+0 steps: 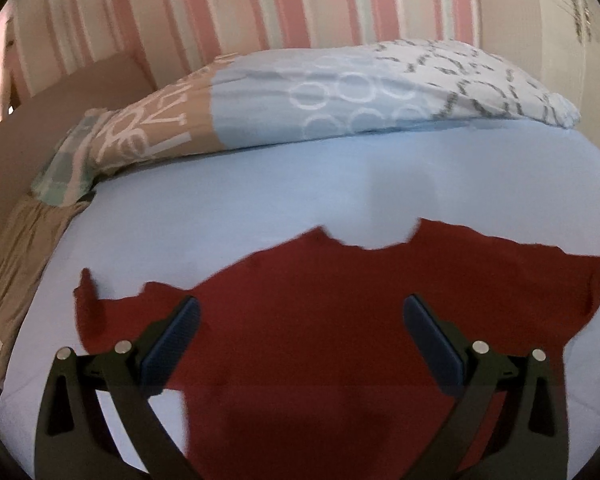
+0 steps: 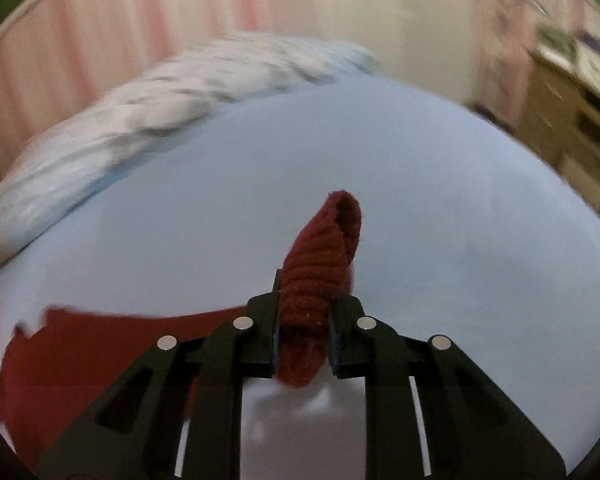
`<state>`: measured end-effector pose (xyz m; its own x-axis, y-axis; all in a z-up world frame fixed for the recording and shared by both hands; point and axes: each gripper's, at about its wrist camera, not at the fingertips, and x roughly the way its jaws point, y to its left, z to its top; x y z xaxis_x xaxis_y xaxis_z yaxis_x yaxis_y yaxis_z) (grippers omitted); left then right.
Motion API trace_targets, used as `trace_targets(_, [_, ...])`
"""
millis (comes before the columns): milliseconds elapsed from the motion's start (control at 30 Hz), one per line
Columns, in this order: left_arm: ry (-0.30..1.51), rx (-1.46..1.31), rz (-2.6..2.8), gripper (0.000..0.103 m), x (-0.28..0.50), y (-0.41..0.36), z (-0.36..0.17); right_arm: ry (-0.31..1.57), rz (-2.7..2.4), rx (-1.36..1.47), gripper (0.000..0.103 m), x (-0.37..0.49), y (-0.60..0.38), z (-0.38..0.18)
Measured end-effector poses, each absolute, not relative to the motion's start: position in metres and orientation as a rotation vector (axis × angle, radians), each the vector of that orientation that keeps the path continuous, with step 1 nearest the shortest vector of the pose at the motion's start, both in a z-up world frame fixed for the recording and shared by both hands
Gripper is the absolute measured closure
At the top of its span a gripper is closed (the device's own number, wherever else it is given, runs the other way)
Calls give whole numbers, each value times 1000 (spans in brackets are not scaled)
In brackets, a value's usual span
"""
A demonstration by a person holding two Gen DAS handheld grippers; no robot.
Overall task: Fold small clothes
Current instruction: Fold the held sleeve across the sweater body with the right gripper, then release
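Note:
A dark red knitted garment (image 1: 340, 320) lies spread on the light blue bed sheet (image 1: 300, 184). My left gripper (image 1: 300, 312) hovers over it, open, with its blue pads (image 1: 172, 340) wide apart and nothing between them. In the right wrist view my right gripper (image 2: 304, 300) is shut on a bunched sleeve end of the red garment (image 2: 320, 264), which sticks up past the fingertips. The rest of the garment (image 2: 100, 344) trails to the lower left on the sheet (image 2: 420, 184). That view is blurred by motion.
A patterned blue, tan and white duvet (image 1: 320, 92) is heaped along the far side of the bed, seen also in the right wrist view (image 2: 160, 96). A tan cloth (image 1: 20, 272) hangs at the left edge. A striped pink wall (image 1: 260, 0) stands behind. Wooden furniture (image 2: 572, 112) is at the right.

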<state>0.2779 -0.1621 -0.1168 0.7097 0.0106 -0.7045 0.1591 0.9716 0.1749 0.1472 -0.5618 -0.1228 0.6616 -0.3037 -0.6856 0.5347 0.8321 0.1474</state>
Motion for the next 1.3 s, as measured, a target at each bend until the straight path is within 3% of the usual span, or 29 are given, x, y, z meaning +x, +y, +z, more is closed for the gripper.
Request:
trace_targets(267, [796, 200, 26, 2, 288, -82, -111, 733, -59, 375, 85, 235, -381, -105])
trace_targets(500, [824, 123, 93, 2, 291, -9, -110, 864, 108, 347, 85, 308, -240, -152])
trace_targets(733, [812, 141, 127, 2, 286, 16, -112, 997, 137, 292, 85, 326, -178, -198])
trace_targets(833, [817, 144, 103, 2, 285, 13, -118, 995, 185, 302, 72, 324, -179, -197])
trace_targets(933, [835, 138, 80, 2, 289, 10, -127, 934, 217, 292, 44, 309, -194, -176])
trace_targets(1300, [953, 78, -78, 2, 306, -46, -171, 848, -3, 189, 39, 237, -289, -163])
